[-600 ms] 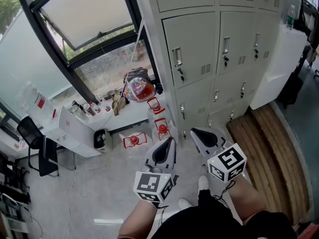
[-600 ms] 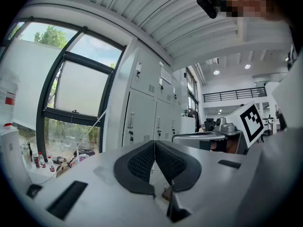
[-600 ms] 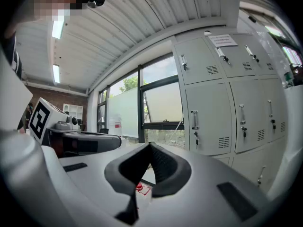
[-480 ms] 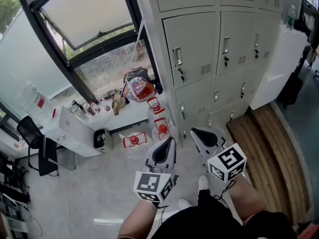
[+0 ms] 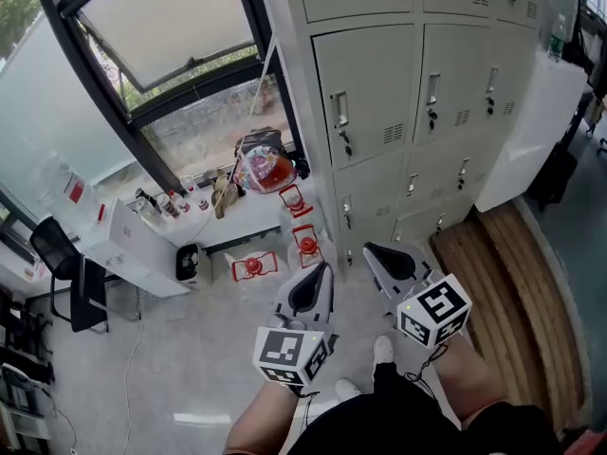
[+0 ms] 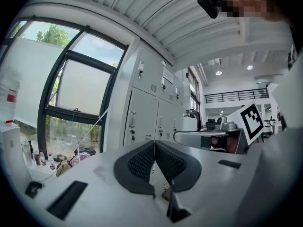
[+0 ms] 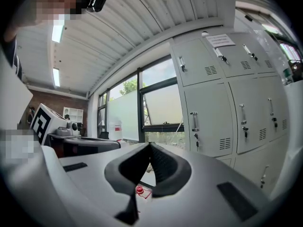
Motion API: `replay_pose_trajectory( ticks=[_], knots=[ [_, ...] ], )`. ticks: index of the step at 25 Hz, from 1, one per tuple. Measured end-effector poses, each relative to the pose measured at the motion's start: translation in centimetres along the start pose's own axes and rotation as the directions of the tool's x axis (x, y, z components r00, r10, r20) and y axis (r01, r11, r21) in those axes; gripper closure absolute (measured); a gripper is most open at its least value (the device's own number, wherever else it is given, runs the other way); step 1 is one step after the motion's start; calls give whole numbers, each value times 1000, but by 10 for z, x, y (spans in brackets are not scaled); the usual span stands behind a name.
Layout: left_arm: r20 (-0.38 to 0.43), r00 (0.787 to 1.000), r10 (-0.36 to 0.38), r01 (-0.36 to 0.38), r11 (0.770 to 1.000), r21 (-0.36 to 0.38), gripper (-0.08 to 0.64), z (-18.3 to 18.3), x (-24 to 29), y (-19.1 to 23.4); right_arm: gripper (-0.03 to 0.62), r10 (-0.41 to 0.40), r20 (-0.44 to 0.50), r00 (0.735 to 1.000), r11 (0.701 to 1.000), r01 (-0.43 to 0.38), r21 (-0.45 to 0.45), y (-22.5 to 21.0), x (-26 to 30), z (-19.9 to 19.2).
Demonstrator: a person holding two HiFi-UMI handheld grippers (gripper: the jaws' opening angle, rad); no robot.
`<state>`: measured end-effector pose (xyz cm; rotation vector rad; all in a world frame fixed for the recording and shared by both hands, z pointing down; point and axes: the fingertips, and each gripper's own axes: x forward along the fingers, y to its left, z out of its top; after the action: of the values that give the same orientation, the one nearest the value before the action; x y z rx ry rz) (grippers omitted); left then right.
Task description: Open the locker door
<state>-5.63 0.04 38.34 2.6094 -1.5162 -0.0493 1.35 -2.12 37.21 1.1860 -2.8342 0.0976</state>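
**Two Closed Grippers, Well Short of the Lockers**

Holding the left gripper (image 5: 321,275) and right gripper (image 5: 377,256) level and side by side, low in front of the body, aimed toward the grey locker bank (image 5: 446,112). Showing fingers (image 6: 139,162) pressed together on the left, nothing between them; likewise on the right, fingers (image 7: 163,167) shut and empty. Probably carried closed simply for the approach, with nothing in reach to grip. Facing the nearest locker door (image 5: 365,93), shut, with an upright handle (image 5: 340,110) along its left edge above a small lock; no telling the intended door among the several. Well apart from every door. Judged as the very start: stepping closer first, then parting one pair of fingers around a handle and pulling. Worth minding the red items (image 5: 256,266) on the floor near the foot of the lockers.
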Motion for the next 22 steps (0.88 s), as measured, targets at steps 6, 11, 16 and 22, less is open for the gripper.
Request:
replay_pose_trajectory(
  ticks=[6, 11, 16, 22],
  knots=[
    [1, 1000, 8, -8, 1000, -12, 543, 0, 10, 1, 538, 10, -7, 1000, 1000, -10, -4, -9, 4, 1],
    [-1, 1000, 14, -14, 1000, -19, 543, -1, 21, 2, 538, 17, -14, 1000, 1000, -18, -4, -20, 9, 2],
    [-1, 1000, 23, -23, 999, -24, 543, -2, 36, 3, 538, 27, -26, 999, 1000, -27, -6, -34, 15, 0],
    [2, 999, 33, -33, 999, -33, 543, -2, 58, 6, 538, 36, -33, 999, 999, -36, -8, -55, 24, 2]
  ],
)
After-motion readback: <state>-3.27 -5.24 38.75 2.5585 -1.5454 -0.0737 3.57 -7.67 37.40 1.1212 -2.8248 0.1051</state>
